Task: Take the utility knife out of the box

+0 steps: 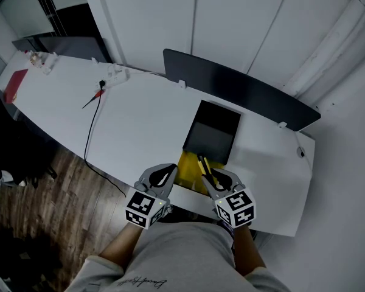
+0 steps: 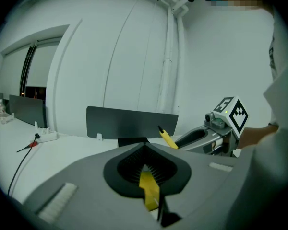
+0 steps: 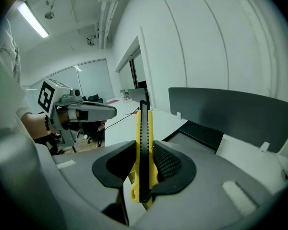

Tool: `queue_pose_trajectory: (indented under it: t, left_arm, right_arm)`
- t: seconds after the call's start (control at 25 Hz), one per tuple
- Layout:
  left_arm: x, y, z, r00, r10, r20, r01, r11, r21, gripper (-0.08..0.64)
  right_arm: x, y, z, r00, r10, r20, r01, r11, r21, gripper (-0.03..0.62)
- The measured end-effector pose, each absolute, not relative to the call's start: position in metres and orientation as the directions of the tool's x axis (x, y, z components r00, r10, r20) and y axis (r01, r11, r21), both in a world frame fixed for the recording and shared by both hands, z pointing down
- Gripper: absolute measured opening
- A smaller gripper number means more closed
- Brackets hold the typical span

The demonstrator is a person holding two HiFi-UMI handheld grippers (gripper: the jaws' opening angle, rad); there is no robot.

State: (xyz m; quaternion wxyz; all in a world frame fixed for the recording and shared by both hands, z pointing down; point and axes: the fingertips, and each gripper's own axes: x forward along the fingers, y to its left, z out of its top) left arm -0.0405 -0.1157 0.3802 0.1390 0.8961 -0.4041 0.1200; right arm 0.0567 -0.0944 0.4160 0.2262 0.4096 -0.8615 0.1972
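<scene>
A slim yellow plastic utility knife (image 3: pixel 144 123) with a black centre track is pinched upright by the right gripper (image 3: pixel 144 150), just before the black rectangular box (image 1: pixel 212 132). A yellow strip (image 2: pixel 149 188) is clamped by the left gripper (image 2: pixel 145 152).

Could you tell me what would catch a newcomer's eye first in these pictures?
The yellow-and-black utility knife stands out first, clamped in the right gripper over the near edge of the white table. Beside it, the left gripper pinches a yellow packet. Just beyond both, an open black box lies on the table.
</scene>
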Motion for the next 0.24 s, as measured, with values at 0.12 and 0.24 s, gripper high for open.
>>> queue_pose_trajectory:
  t: [0.12,0.24]
  left_arm:
    - [-0.0399,-0.1146,0.3797,0.645,-0.691,0.325,-0.757,-0.635,0.152,0.002]
    - [-0.0394,-0.1131,0.3818,0.644,-0.691,0.328,-0.758,-0.634,0.153,0.002]
  right_arm:
    - [0.0558,-0.093,0.4159,-0.564,-0.615,0.551,-0.793,0.589,-0.155,0.132]
    - [0.0561,-0.092,0.4171,-0.566,-0.612,0.553,-0.791,0.592,-0.155,0.132]
